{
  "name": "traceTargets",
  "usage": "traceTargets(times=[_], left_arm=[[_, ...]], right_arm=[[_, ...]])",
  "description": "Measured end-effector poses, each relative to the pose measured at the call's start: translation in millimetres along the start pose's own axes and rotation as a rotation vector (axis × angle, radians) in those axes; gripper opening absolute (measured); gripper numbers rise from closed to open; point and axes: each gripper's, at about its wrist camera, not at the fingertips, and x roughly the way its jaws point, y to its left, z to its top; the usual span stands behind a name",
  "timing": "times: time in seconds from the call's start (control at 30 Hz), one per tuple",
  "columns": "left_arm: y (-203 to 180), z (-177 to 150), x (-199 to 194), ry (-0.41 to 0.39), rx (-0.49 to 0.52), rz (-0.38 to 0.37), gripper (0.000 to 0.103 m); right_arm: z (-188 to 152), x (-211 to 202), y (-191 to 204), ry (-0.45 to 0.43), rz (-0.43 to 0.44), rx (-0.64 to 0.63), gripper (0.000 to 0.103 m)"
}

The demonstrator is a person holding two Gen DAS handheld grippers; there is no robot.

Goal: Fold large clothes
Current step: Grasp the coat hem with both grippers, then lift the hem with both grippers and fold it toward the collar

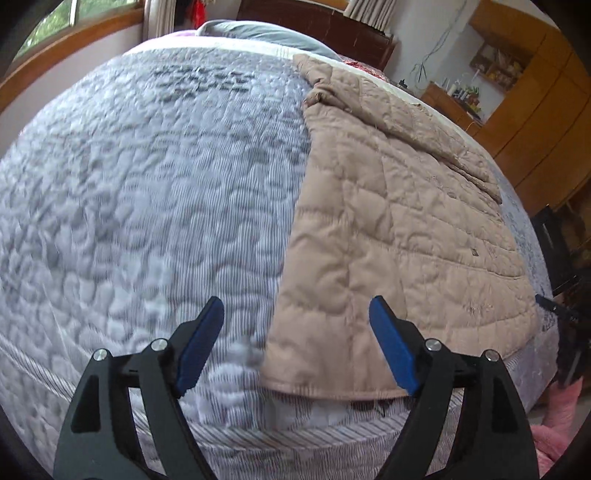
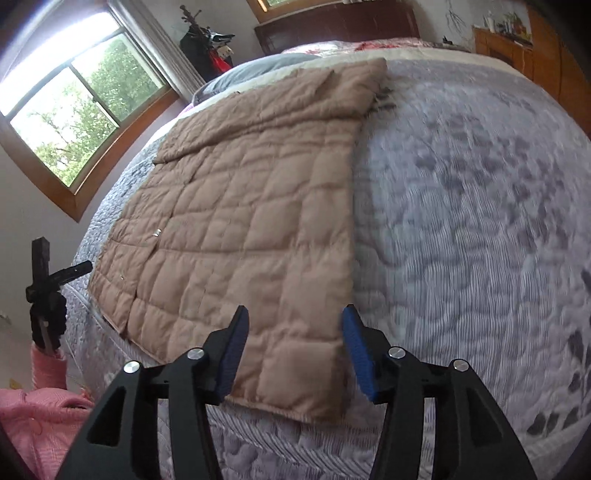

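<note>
A tan quilted coat (image 1: 391,221) lies flat on the grey quilted bed (image 1: 147,184), folded lengthwise with a sleeve laid across its upper part. My left gripper (image 1: 297,314) is open and empty, above the coat's near left hem corner. In the right wrist view the coat (image 2: 251,206) stretches away from the bed's near edge. My right gripper (image 2: 293,325) is open and empty, just above the coat's near right hem corner. The left gripper (image 2: 48,280) shows at the far left of that view, off the bed's corner.
The bed's (image 2: 461,221) near edge runs below both grippers. Grey pillows (image 1: 258,33) and a dark headboard (image 1: 321,22) are at the far end. A window (image 2: 74,110) is on the left wall, and wooden cabinets (image 1: 535,110) on the right. Pink clothing (image 2: 40,417) is at the lower left.
</note>
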Motion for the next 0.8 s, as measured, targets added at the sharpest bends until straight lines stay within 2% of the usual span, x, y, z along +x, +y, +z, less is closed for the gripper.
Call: traceTargets(times=[0.17, 0.37, 0.47, 0.53, 0.57, 0.6, 0.63, 0.7, 0.8], left_arm=[[2.4, -10.4, 11.9, 0.033, -0.039, -0.089, 0.08], [-11.2, -13.2, 18.0, 0.031, 0.005, -0.058, 0.08], [-12.4, -13.8, 16.5, 0.026, 0.008, -0.041, 0.061], [-11.7, -14.7, 15.1, 0.025, 0.003, -0.053, 0.036], [-12.0, -15.7, 13.9, 0.024, 0.004, -0.066, 0.03], [-12.6, -16.6, 13.0, 0.023, 0.005, -0.08, 0.019], [-13.8, -17.3, 11.5, 0.016, 0.004, -0.088, 0.014], [-16.1, -18.6, 5.4, -0.006, 0.007, -0.09, 0.011], [-16.6, -23.6, -9.1, -0.032, 0.001, -0.109, 0.01]], right_arm=[[-13.9, 7.5, -6.0, 0.016, 0.012, 0.028, 0.053], [-16.6, 18.3, -8.4, 0.02, 0.007, 0.029, 0.053], [-19.0, 19.3, -6.8, 0.019, 0.007, 0.02, 0.043], [-20.2, 21.5, -4.7, 0.023, 0.015, 0.016, 0.035], [-20.1, 21.9, -3.6, 0.02, 0.012, 0.01, 0.029], [-20.4, 22.2, -1.6, 0.018, 0.026, 0.0, 0.019], [-20.3, 22.3, 0.2, 0.015, 0.042, -0.003, 0.014], [-20.9, 20.9, 3.8, 0.005, 0.035, -0.019, 0.011], [-23.6, 11.3, 4.1, -0.02, 0.051, -0.034, 0.01]])
